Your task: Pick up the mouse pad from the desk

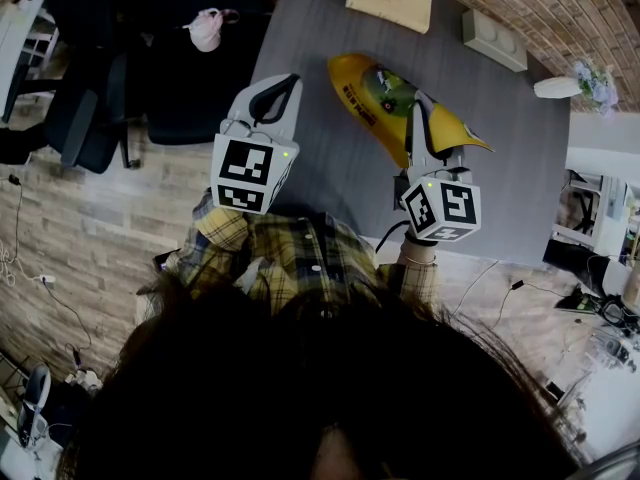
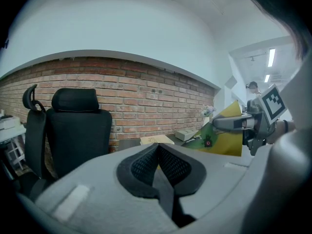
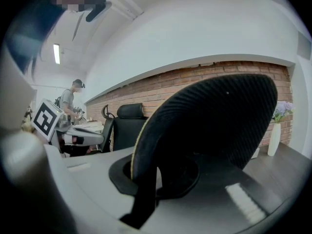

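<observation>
Head view, far left: black office chairs (image 1: 90, 118) on a wood floor. A pale pinkish thing (image 1: 205, 28) lies on one seat, kind unclear.

Left gripper (image 1: 285, 86) is over the near-left part of the grey desk (image 1: 320, 168). Its marker cube (image 1: 250, 173) carries black-and-white squares, no letters. In its own view the ribbed pads are pressed together with nothing between them.

Centre: mouse pad (image 1: 375, 93), yellow with a green picture. A dark line of print runs along its left rim, too small to read. The right gripper (image 1: 417, 118) is clamped on the pad's near end. The pad is raised and tilted over the middle of the desk. Whether its far tip touches the top, I cannot tell.

Right of that, at the far edge, lies a pale wooden board (image 1: 390, 0) with faint marks, not legible. Next comes a white oblong box (image 1: 495, 40), then a white vase with flowers (image 1: 560, 86) at the right edge.

Differences between views:
- Only the head view shows the pad's printed face.
- The right gripper view shows the pad's black dotted underside with a thin yellow edge. It rises from the closed jaws and blocks most of that view.
- The left gripper view shows the pad side-on at the right, before a brick wall (image 2: 146, 82).
- Both gripper views show a person standing in the background, whom the head view does not show.
</observation>
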